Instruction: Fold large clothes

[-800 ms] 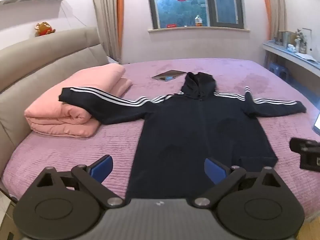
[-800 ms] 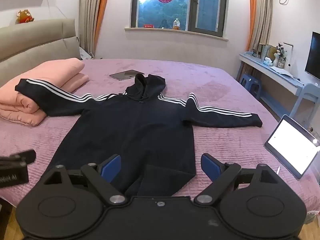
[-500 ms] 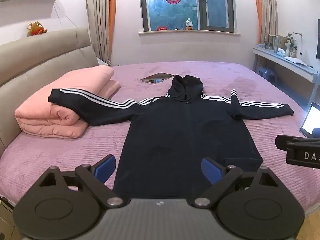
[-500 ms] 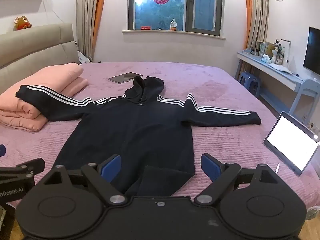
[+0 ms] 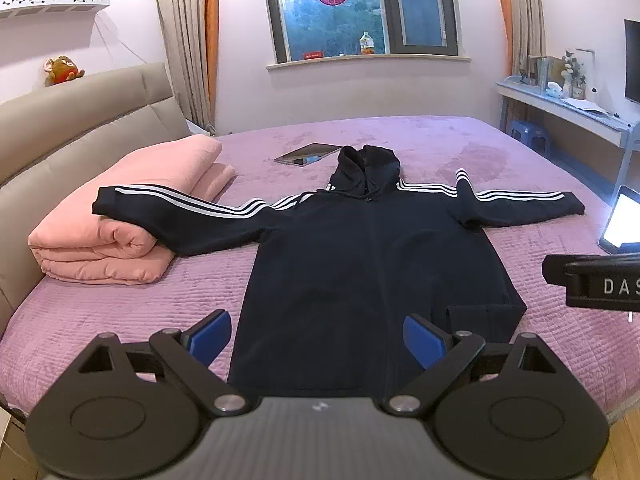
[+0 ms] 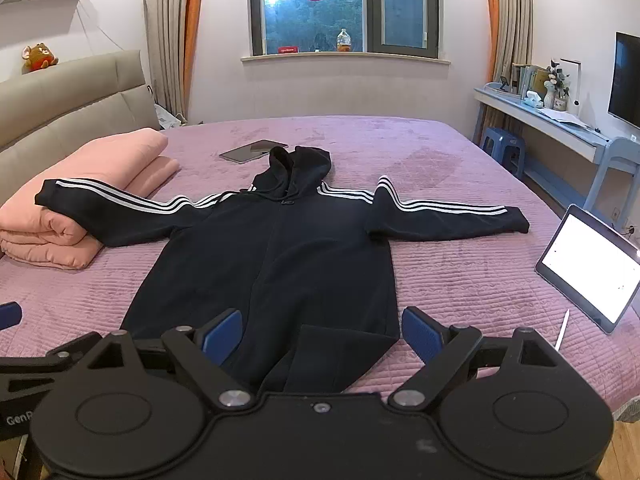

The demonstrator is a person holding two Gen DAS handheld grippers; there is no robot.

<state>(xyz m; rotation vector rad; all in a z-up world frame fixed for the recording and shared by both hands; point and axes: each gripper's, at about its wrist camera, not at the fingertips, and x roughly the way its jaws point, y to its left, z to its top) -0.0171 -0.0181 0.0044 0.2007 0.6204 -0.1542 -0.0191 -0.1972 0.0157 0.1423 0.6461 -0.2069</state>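
Observation:
A dark navy hoodie (image 5: 368, 264) (image 6: 276, 256) with white stripes on its sleeves lies spread flat, front up, on the purple bed (image 5: 440, 148), hood toward the window. Its left sleeve (image 5: 160, 208) drapes over a folded pink quilt (image 5: 120, 216); the right sleeve (image 6: 448, 216) stretches flat toward a tablet. A bottom corner of the hem (image 6: 340, 344) is turned over. My left gripper (image 5: 316, 340) hovers open above the hem with nothing between its blue pads. My right gripper (image 6: 320, 336) is open too, over the turned-up corner, empty.
A lit white tablet (image 6: 588, 268) and a stylus (image 6: 562, 328) lie at the bed's right edge. Two dark tablets (image 6: 252, 150) rest beyond the hood. A beige headboard (image 5: 72, 120) stands at the left, with a desk (image 6: 552, 124) and blue stools (image 6: 504, 144) at the right.
Both views have shifted: the left gripper swung rightward and drew back a little, so the hoodie sits more central and the right gripper's body shows larger at its right edge.

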